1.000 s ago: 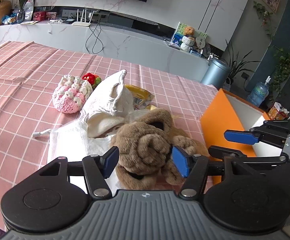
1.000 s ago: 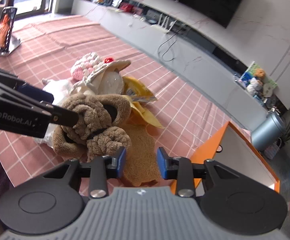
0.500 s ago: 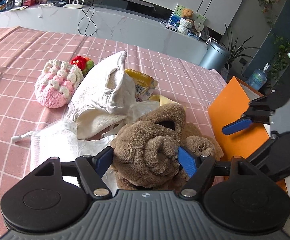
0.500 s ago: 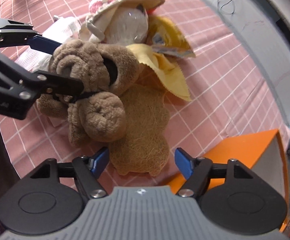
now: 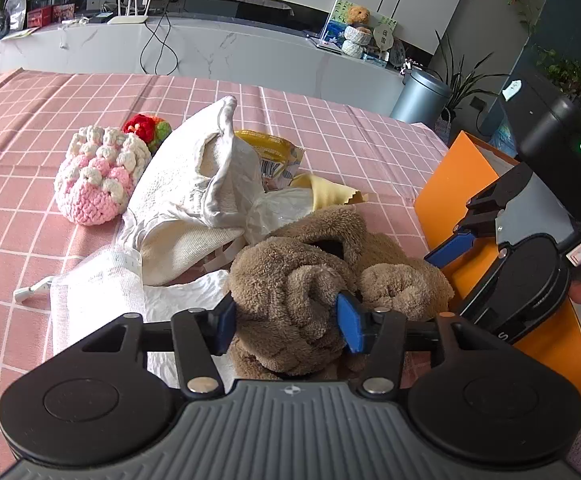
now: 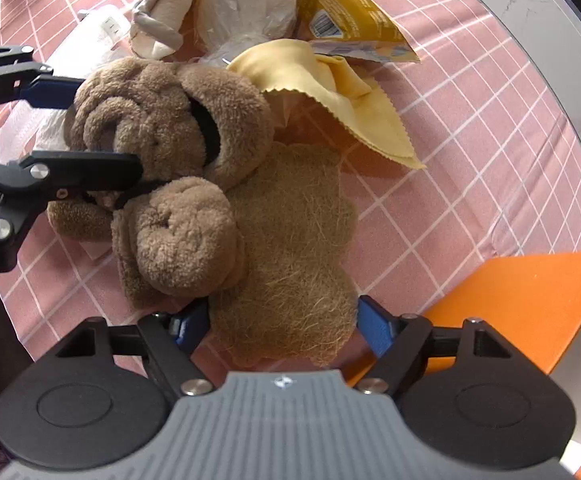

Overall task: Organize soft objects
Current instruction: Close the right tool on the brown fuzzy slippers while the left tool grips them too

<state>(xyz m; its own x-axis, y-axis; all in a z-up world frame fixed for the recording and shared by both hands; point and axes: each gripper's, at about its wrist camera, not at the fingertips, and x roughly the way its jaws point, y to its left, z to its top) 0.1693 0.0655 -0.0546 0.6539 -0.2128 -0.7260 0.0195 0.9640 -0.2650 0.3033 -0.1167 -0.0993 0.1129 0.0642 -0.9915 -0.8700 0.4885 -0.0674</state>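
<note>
A brown plush knotted toy [image 5: 310, 280] lies on the pink checked tablecloth [image 5: 30, 120]; it also shows in the right wrist view [image 6: 162, 128]. My left gripper [image 5: 286, 322] has its blue pads pressed into one plush lobe, shut on it. My right gripper [image 6: 282, 326] is open, its pads on either side of a flat tan fibre mat [image 6: 290, 240] beside the toy. A white cloth bag [image 5: 186, 196], a pink crochet ball [image 5: 98, 176], a yellow cloth [image 6: 330, 92] and a yellow packet [image 6: 342, 20] lie around.
An orange box [image 5: 462, 184] with a white inside stands at the right, close to the toy; it also shows in the right wrist view [image 6: 530, 300]. A white gauze cloth [image 5: 98, 288] lies at the left. A white counter [image 5: 210, 48] runs behind the table.
My left gripper has closed in on the plush toy's lobe. My right gripper has opened wide and come down over the tan mat.
</note>
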